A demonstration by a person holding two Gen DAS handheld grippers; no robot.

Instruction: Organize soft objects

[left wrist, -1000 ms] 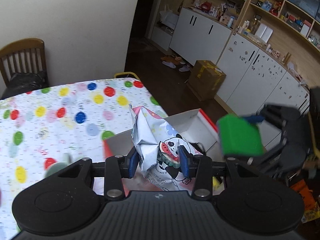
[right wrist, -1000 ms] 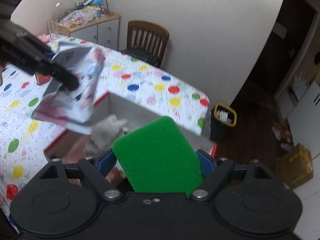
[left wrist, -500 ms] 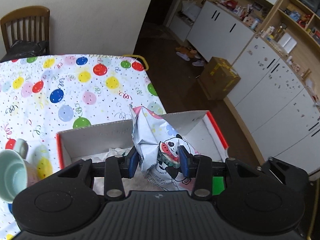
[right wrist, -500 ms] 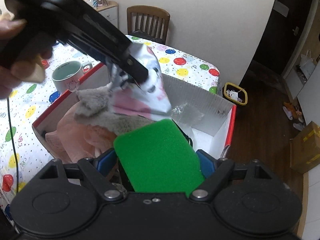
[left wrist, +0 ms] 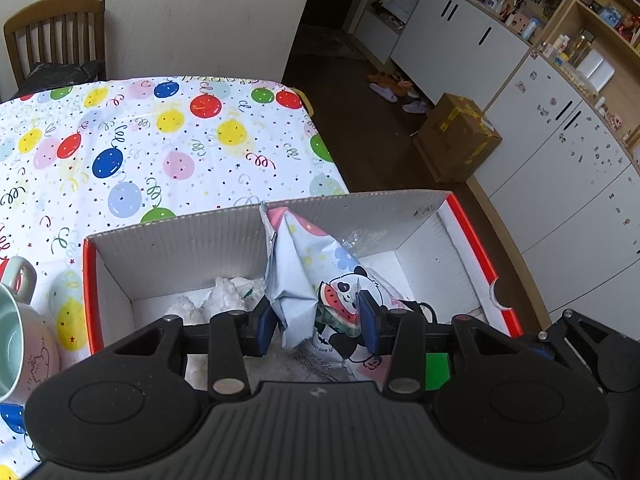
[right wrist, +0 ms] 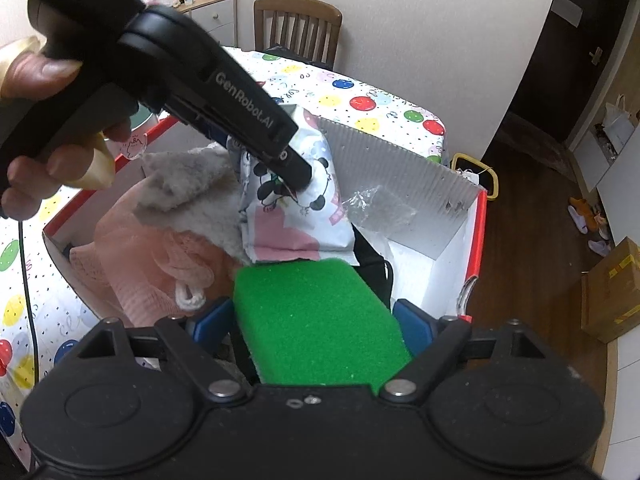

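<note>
My left gripper (left wrist: 316, 320) is shut on a crumpled panda-print soft pack (left wrist: 304, 280) and holds it inside the red-rimmed cardboard box (left wrist: 360, 208). The pack (right wrist: 296, 208) and the left gripper (right wrist: 296, 172) also show in the right wrist view. My right gripper (right wrist: 316, 324) is shut on a green sponge (right wrist: 316, 320) over the box's near part. In the box lie a grey fluffy cloth (right wrist: 188, 192), a pink mesh puff (right wrist: 148, 264) and a black item (right wrist: 372, 264). The green sponge (left wrist: 438, 364) shows under the left gripper.
The box (right wrist: 478, 240) sits at the corner of a table with a balloon-print cloth (left wrist: 160, 140). A pale green mug (left wrist: 20, 340) stands left of the box. A wooden chair (left wrist: 56, 36) is at the far end. A cardboard carton (left wrist: 460, 136) lies on the floor.
Both grippers have come down into the box. The panda pack now sits lower between the box walls, and the green sponge has moved in over the box's contents.
</note>
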